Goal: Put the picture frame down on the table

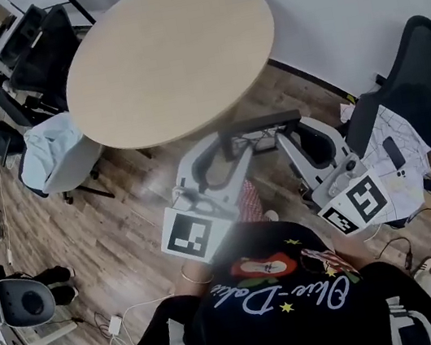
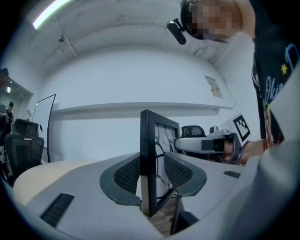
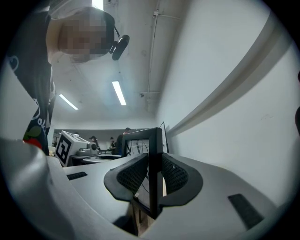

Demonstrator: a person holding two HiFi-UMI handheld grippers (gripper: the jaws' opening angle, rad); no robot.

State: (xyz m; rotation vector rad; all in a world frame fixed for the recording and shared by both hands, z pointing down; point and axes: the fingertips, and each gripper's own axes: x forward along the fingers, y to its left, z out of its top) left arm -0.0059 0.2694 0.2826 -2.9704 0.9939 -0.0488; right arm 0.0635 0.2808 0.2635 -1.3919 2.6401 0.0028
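Frame [image 1: 261,124] held in the air between both grippers, just near of the round table [image 1: 169,52] and over the wood floor [image 1: 136,214]. Left gripper [image 1: 229,145]: jaws narrow, clamped on the frame's left edge. Right gripper [image 1: 296,135]: jaws narrow, clamped on its right edge. The frame appears upright; the head view shows only a dark bar.

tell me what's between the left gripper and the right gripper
The picture frame: in the head view it spans from the left gripper to the right gripper, each shut on one end.
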